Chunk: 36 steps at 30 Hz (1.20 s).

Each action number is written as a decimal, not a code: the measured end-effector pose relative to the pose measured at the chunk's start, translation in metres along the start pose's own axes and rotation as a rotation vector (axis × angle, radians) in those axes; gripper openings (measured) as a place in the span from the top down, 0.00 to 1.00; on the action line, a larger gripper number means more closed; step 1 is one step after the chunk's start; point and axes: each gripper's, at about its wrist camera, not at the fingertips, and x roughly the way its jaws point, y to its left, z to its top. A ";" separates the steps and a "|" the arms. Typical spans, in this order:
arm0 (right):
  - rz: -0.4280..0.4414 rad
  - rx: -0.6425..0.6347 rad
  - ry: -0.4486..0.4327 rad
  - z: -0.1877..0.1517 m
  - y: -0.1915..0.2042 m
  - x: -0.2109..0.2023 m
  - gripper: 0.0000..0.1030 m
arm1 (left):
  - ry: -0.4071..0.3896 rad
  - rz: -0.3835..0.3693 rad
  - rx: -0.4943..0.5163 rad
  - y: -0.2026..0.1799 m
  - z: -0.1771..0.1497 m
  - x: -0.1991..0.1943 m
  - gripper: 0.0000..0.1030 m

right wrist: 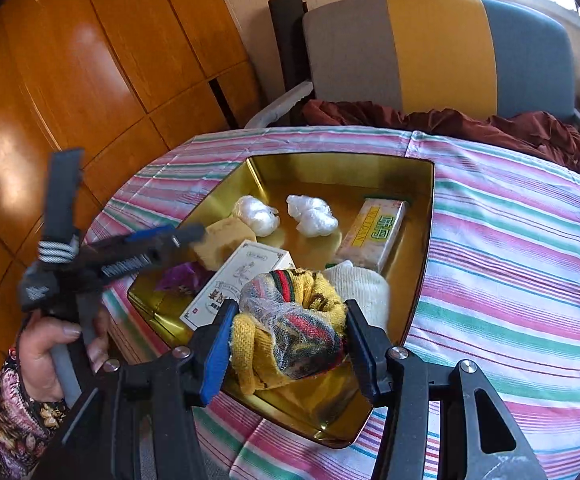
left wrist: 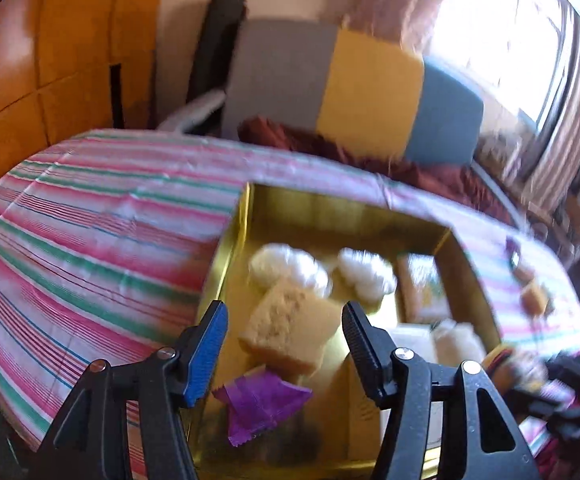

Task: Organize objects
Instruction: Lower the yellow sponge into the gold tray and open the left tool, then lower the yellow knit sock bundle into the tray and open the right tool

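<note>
Left claw (left wrist: 284,350) gapes empty, angled downward; right claw (right wrist: 288,344) clamped on something.

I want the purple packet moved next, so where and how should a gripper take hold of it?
Grip the purple packet across its puffed middle, coming from above. It lies flat on the floor of the gold tin, beside the sponge block, so its crimped ends offer little. The open left gripper hangs over it.

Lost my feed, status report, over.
Left gripper open over gold tin. Right gripper shut on knit bundle above tin. Tin crowded, nothing blocking.
</note>
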 end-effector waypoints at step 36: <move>-0.145 0.163 -0.101 -0.008 -0.056 -0.032 0.16 | -0.070 -0.097 -0.049 -0.047 -0.009 -0.029 0.41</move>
